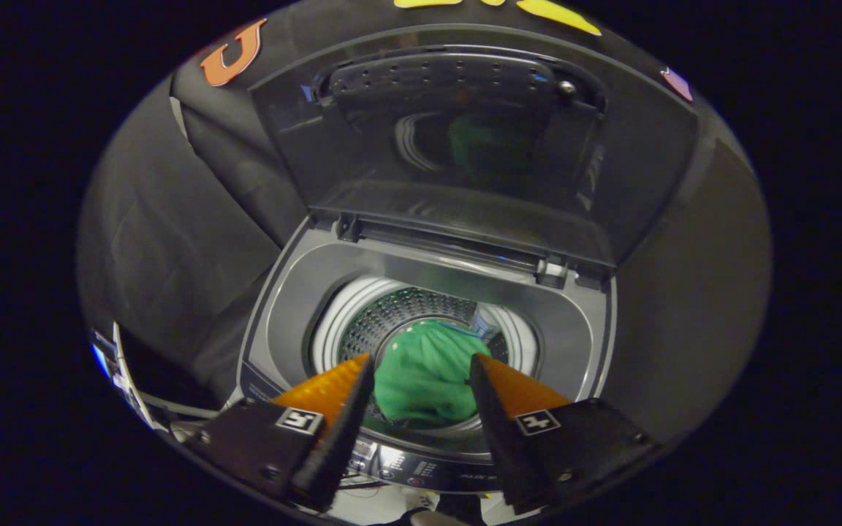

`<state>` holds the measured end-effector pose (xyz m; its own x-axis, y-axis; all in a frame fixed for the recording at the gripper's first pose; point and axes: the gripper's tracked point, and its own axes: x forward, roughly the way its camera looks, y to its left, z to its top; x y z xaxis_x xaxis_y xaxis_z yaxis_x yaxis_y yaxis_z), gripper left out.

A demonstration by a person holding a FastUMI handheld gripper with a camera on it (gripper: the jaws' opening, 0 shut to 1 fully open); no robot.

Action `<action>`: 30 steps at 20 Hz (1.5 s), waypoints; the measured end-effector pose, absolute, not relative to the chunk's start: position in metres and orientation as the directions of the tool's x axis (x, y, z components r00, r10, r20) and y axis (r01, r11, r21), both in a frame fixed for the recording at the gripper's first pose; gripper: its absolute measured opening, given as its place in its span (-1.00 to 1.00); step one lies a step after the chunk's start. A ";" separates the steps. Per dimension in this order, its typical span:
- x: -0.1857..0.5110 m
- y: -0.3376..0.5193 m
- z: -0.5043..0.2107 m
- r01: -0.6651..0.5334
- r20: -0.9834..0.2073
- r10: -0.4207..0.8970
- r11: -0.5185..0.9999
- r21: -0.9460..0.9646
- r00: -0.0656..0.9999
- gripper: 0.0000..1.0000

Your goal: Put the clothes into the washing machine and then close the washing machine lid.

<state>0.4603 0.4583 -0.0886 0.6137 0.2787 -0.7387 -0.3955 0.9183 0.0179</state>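
Down in the drum [392,321], at 12 o'clock just beyond the tongs [421,380], sits the green garment [421,372], a soft crumpled mound seen through the gap between the tips. Tongs are open, holding nothing, fingers apart over the washer's front edge near the control panel [406,467]. Drum wall is perforated metal, ringed by a pale plastic collar. Clothes look loaded, so closing is what's left. Lid [465,146] stands raised at 12 o'clock, well beyond the tips, hinged along the back edge, long axis running 9 to 3: dark glossy panel, smooth, reflecting the green. Next move likely reaches up over the opening to its top rim.
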 end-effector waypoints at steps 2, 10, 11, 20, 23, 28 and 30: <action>0.457 0.448 -0.091 -0.372 -0.736 0.257 0.928 0.008 0.626 0.71; 0.446 0.435 -0.058 -0.345 -0.678 0.240 0.939 -0.022 0.695 0.65; 0.446 0.433 -0.053 -0.338 -0.671 0.234 0.941 -0.026 0.703 0.65; 0.449 0.450 0.028 -0.360 -0.558 0.295 0.933 -0.006 0.776 0.65; 0.449 0.460 0.060 -0.362 -0.518 0.317 0.932 0.016 0.794 0.65; 0.462 0.474 0.108 -0.350 -0.454 0.325 0.936 0.031 0.830 0.65; 0.470 0.482 0.124 -0.346 -0.434 0.329 0.937 0.040 0.839 0.65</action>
